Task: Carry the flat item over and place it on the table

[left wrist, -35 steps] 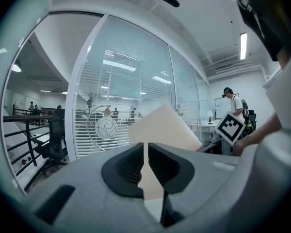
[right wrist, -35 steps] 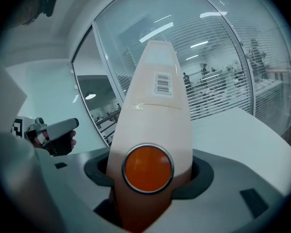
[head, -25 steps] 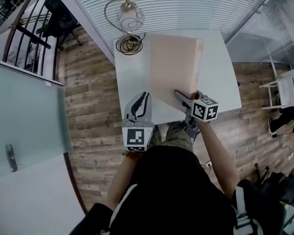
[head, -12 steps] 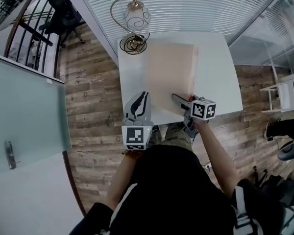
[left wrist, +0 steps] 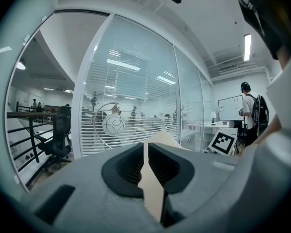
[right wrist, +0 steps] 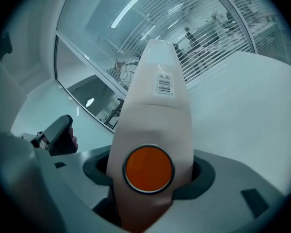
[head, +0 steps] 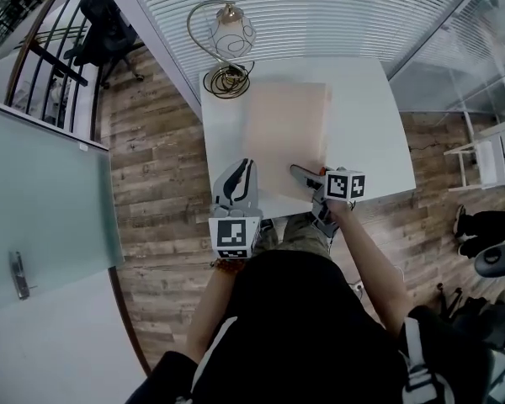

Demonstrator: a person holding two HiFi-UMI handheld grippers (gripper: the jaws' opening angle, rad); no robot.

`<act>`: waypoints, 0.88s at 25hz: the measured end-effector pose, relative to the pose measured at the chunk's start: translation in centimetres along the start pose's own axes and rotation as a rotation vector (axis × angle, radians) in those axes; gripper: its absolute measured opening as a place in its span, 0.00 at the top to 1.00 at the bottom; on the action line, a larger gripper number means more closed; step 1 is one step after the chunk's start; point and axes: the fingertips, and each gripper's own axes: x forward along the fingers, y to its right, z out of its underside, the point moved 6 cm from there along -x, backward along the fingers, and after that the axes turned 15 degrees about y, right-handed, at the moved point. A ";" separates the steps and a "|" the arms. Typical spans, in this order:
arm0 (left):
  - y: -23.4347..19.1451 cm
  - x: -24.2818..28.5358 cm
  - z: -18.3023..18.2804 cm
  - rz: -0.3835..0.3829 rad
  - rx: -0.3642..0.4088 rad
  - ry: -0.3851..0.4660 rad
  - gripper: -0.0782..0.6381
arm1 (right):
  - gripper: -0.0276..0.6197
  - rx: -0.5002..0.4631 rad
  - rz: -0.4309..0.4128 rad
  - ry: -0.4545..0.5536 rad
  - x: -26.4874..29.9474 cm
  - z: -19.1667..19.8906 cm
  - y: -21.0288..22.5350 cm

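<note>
Flat item (head: 284, 133), pale pink, is spread over the white table (head: 362, 124), near edge twd the person (can't tell if it rests fully). R gripper (head: 299, 173) is clamped on the near edge, jaws at the item's orange button (right wrist: 148, 169) w/ a barcode sticker (right wrist: 166, 84) beyond. L gripper (head: 246, 168) pinches its thin left edge, jaws nearly together. Wire lamp (head: 227, 36) stands at the table's far-left corner.

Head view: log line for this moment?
item: pink folder over white table | left gripper: shut on folder's left edge | right gripper: shut on near edge at orange button | release: not yet
</note>
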 end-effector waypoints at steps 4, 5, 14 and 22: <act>-0.2 -0.2 0.2 -0.007 0.004 -0.006 0.83 | 0.51 0.013 -0.010 -0.010 0.1 -0.3 0.6; -0.2 -0.2 0.2 -0.008 0.003 -0.008 0.83 | 0.51 0.020 -0.010 -0.011 0.1 -0.3 0.8; -0.2 -0.3 0.5 -0.002 0.007 -0.017 0.83 | 0.50 0.101 0.017 -0.007 0.1 0.3 2.5; 0.0 -0.1 0.7 0.014 0.037 -0.029 0.83 | 0.48 0.124 0.024 -0.027 0.4 1.2 3.3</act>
